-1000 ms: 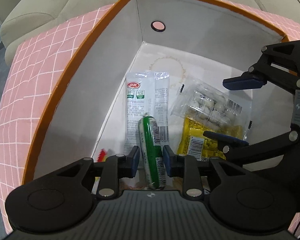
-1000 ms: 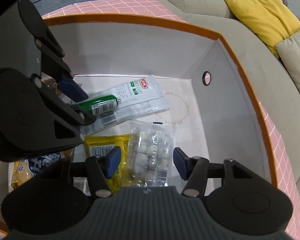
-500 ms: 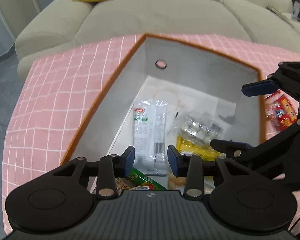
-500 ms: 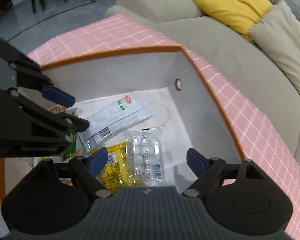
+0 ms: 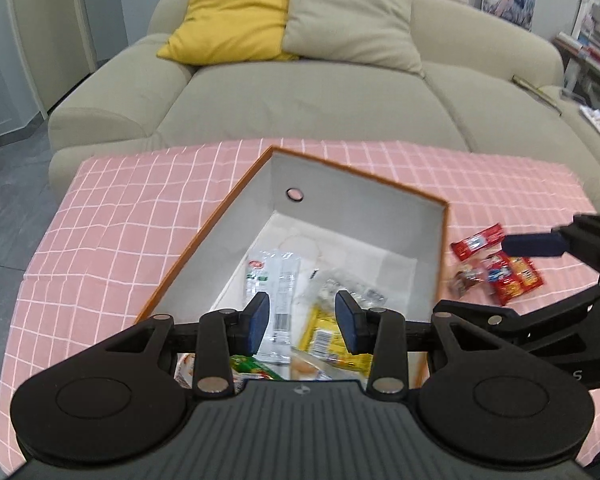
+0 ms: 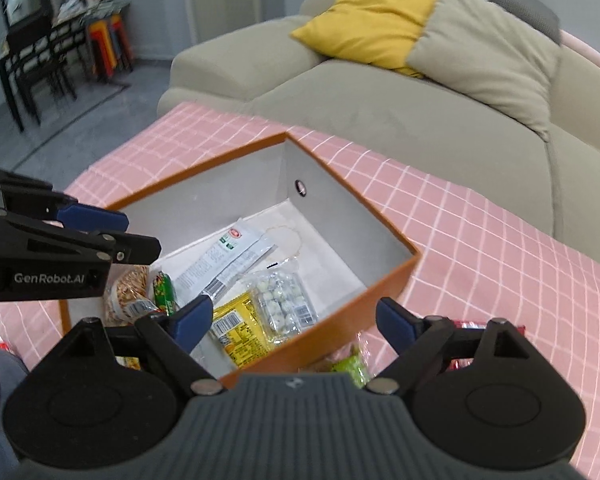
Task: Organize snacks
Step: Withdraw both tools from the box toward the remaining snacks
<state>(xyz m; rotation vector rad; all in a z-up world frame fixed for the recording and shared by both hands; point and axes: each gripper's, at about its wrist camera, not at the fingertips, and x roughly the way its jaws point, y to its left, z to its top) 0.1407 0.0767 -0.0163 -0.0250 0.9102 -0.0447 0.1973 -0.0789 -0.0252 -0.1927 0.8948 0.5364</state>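
Only the right wrist view shows the peanut packet (image 6: 130,292) in the box (image 6: 340,316).

Box (image 6: 384,280): matt card, orange outside, grey inside, paper-lined floor. Snack packs (image 6: 282,304) inside box: glossy clear and printed plastic film. Cloth (image 5: 112,216) under box: woven pink check. Sofa (image 5: 300,96) behind box: matt, soft fabric. Tongs (image 5: 302,318): matt black plastic, blue pads.

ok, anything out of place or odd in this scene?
Yes. Several red snack packets lie loose on the pink checked cloth beside the orange box, and a green packet sits against its outer wall. The other snacks are already inside the box.
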